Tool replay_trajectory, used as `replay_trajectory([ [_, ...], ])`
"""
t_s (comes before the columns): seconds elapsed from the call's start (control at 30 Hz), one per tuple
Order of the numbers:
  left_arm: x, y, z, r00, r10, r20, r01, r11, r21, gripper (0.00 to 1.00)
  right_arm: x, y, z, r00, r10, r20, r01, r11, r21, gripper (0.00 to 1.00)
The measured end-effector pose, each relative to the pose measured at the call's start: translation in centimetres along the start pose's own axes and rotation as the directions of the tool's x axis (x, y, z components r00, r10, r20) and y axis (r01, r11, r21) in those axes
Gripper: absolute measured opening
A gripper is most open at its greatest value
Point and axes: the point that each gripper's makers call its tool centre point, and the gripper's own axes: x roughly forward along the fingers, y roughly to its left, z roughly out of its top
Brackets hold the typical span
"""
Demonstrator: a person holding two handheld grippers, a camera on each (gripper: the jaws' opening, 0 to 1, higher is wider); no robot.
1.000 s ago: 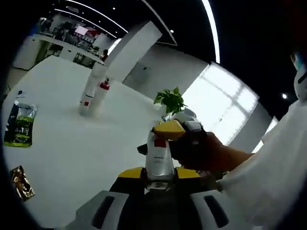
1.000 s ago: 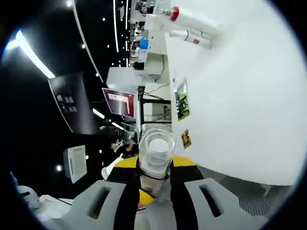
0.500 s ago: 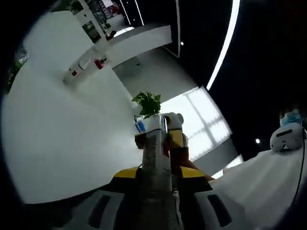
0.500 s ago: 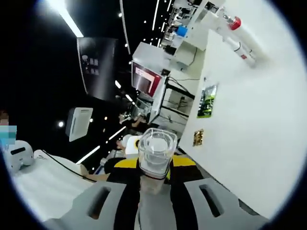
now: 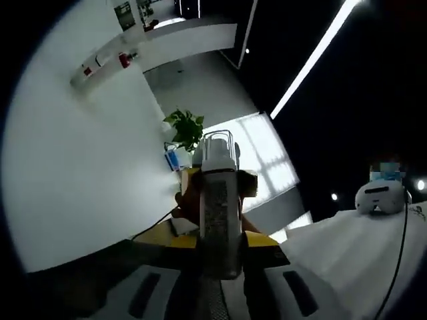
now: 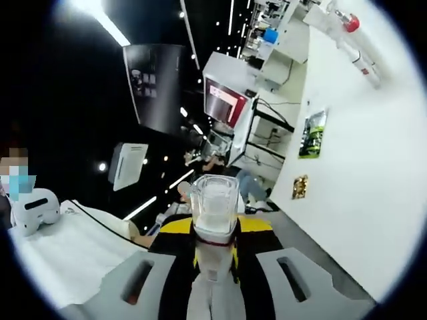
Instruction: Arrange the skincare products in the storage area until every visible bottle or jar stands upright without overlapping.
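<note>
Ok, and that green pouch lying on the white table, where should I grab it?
Probably pinch the green pouch by the long edge nearest the table edge, coming in low from that side. It lies flat, so there is no body to straddle, just a thin rim to nip. Set down the clear-capped bottle first.

It looked like a large open office or showroom hall. A dark ceiling (image 5: 347, 100) carried long light strips (image 5: 313, 57) above a broad white table (image 5: 80, 167). Beyond the table stood a potted plant (image 5: 183, 128) before a bright window (image 5: 257, 157), and beside the table stood a display screen (image 6: 223, 99) and cluttered desks (image 6: 270, 33).
</note>
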Motion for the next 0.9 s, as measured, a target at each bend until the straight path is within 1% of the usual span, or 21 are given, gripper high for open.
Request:
replay_trajectory([
  [0.03, 0.0, 0.2, 0.0, 1.0, 0.025, -0.001, -0.025, 0.999, 0.026, 0.23, 0.1, 0.0, 0.1, 1.0, -0.01, 0.006, 0.01, 1.0, -0.002, 0.21],
  [0.07, 0.0, 0.4, 0.1, 0.999, 0.044, 0.006, -0.044, 0.998, 0.035, 0.22, 0.2, -0.4, 0.3, 0.999, -0.047, 0.018, 0.047, 0.999, -0.011, 0.2],
  [0.2, -0.1, 0.6, 0.5, 0.995, 0.091, 0.034, -0.093, 0.994, 0.058, 0.22, 0.5, -0.8, 0.7, 0.989, -0.132, 0.064, 0.139, 0.985, -0.105, 0.21],
  [0.23, -0.1, 0.7, 0.7, 0.994, 0.1, 0.045, -0.103, 0.993, 0.06, 0.22, 0.7, -0.9, 0.8, 0.985, -0.156, 0.072, 0.164, 0.978, -0.129, 0.23],
  [0.3, -0.1, 0.8, 1.0, 0.991, 0.12, 0.064, -0.125, 0.99, 0.068, 0.22, 0.9, -0.9, 0.9, 0.982, -0.173, 0.078, 0.183, 0.974, -0.131, 0.27],
  [0.33, -0.1, 0.9, 1.3, 0.989, 0.129, 0.075, -0.133, 0.989, 0.058, 0.22, 1.1, -0.8, 0.9, 0.979, -0.184, 0.084, 0.195, 0.969, -0.152, 0.3],
  [0.37, -0.2, 1.0, 1.6, 0.985, 0.141, 0.096, -0.147, 0.987, 0.06, 0.22, 1.1, -1.1, 1.1, 0.972, -0.217, 0.096, 0.23, 0.958, -0.17, 0.32],
  [0.4, -0.1, 0.9, 1.7, 0.985, 0.137, 0.102, -0.144, 0.988, 0.057, 0.22, 1.1, -1.1, 1.1, 0.968, -0.231, 0.099, 0.246, 0.951, -0.186, 0.32],
  [0.47, -0.1, 0.8, 2.0, 0.984, 0.133, 0.122, -0.14, 0.989, 0.044, 0.22, 1.0, -1.5, 1.1, 0.952, -0.289, 0.099, 0.303, 0.934, -0.189, 0.33],
  [0.5, -0.1, 0.8, 2.2, 0.98, 0.144, 0.135, -0.152, 0.987, 0.052, 0.22, 0.8, -1.8, 1.3, 0.941, -0.319, 0.113, 0.335, 0.922, -0.193, 0.34],
  [0.53, -0.2, 0.9, 2.3, 0.979, 0.152, 0.138, -0.161, 0.985, 0.056, 0.22, 0.6, -1.9, 1.3, 0.935, -0.334, 0.118, 0.352, 0.916, -0.193, 0.34],
  [0.57, -0.4, 1.2, 2.4, 0.972, 0.18, 0.152, -0.192, 0.979, 0.067, 0.22, 0.2, -2.2, 1.3, 0.92, -0.371, 0.124, 0.389, 0.898, -0.207, 0.34],
  [0.6, -0.4, 1.3, 2.5, 0.969, 0.19, 0.156, -0.203, 0.977, 0.068, 0.22, -0.1, -2.4, 1.4, 0.91, -0.391, 0.137, 0.413, 0.886, -0.21, 0.34],
  [0.63, -0.6, 1.7, 2.7, 0.959, 0.224, 0.175, -0.241, 0.967, 0.086, 0.22, -0.3, -2.3, 1.3, 0.91, -0.391, 0.139, 0.414, 0.885, -0.215, 0.33],
  [0.7, -0.9, 2.2, 2.8, 0.944, 0.273, 0.183, -0.296, 0.948, 0.114, 0.22, -0.6, -2.4, 1.2, 0.902, -0.405, 0.151, 0.429, 0.883, -0.191, 0.32],
  [0.73, -1.0, 2.5, 2.7, 0.94, 0.291, 0.179, -0.315, 0.94, 0.129, 0.22, -0.7, -2.2, 1.0, 0.903, -0.402, 0.152, 0.425, 0.885, -0.19, 0.31],
  [0.77, -1.0, 2.6, 2.7, 0.933, 0.308, 0.186, -0.335, 0.931, 0.142, 0.22, -0.8, -2.2, 0.9, 0.9, -0.409, 0.152, 0.432, 0.884, -0.18, 0.3],
  [0.8, -1.1, 3.0, 2.6, 0.923, 0.337, 0.187, -0.367, 0.915, 0.165, 0.22, -0.8, -2.3, 0.5, 0.894, -0.423, 0.146, 0.445, 0.878, -0.179, 0.29],
  [0.83, -1.2, 3.1, 2.5, 0.918, 0.348, 0.188, -0.379, 0.909, 0.171, 0.22, -0.9, -2.4, 0.4, 0.889, -0.434, 0.146, 0.456, 0.871, -0.181, 0.27],
  [0.87, -1.2, 3.3, 2.4, 0.911, 0.369, 0.186, -0.401, 0.897, 0.185, 0.22, -1.0, -2.5, 0.3, 0.881, -0.45, 0.148, 0.471, 0.863, -0.181, 0.26],
  [0.9, -1.3, 3.5, 2.4, 0.902, 0.387, 0.192, -0.421, 0.885, 0.197, 0.22, -1.0, -2.5, 0.2, 0.88, -0.451, 0.151, 0.473, 0.862, -0.183, 0.25],
])
